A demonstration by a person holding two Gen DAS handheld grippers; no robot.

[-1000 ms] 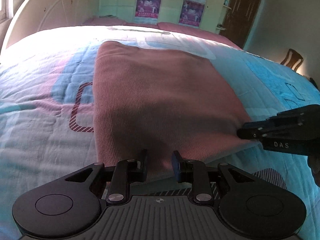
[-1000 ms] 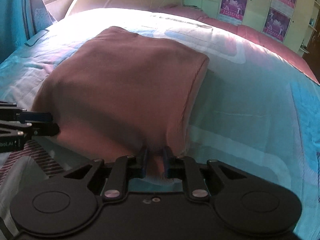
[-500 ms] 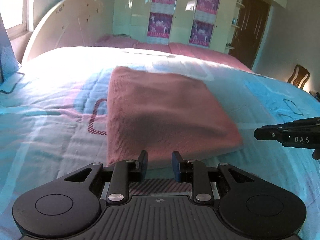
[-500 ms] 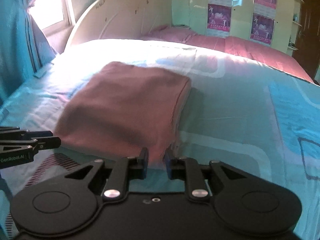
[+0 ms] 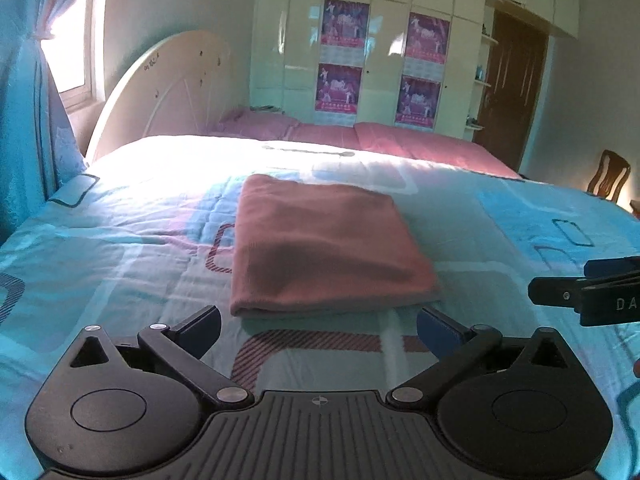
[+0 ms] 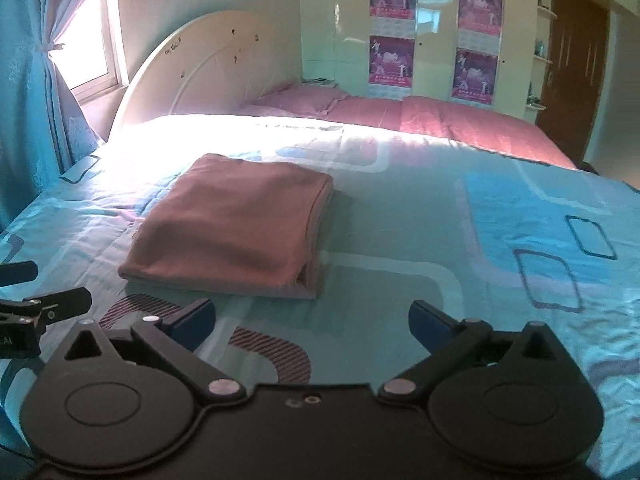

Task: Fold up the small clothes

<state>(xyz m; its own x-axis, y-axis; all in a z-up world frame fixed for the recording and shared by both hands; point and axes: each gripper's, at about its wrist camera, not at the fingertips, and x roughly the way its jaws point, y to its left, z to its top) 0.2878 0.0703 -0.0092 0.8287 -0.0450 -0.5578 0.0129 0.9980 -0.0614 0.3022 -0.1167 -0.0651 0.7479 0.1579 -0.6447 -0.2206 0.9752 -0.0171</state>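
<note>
My left gripper has its jaws opening, already spread wide, with nothing between them but bare quilt. My right gripper is the same: jaws opening, spread wide, nothing held. Neither touches the cloth.

The cloth lies folded into a neat pinkish-brown rectangle on the quilt, flat, just beyond my fingertips. From the left wrist its near folded edge sits just past the gap between my fingers, a little left of centre. From the right wrist the cloth lies to the left and farther off, its stacked layers showing along the right-hand edge.

Each tool shows in the other's view: the right gripper's tip pokes in at the right edge of the left view, well right of the cloth, and the left gripper's tip comes in at the left edge of the right view, near the cloth's near left corner but apart from it.

Far beyond are a pink blanket, a headboard, a curtain at the left, and a wardrobe with posters.
</note>
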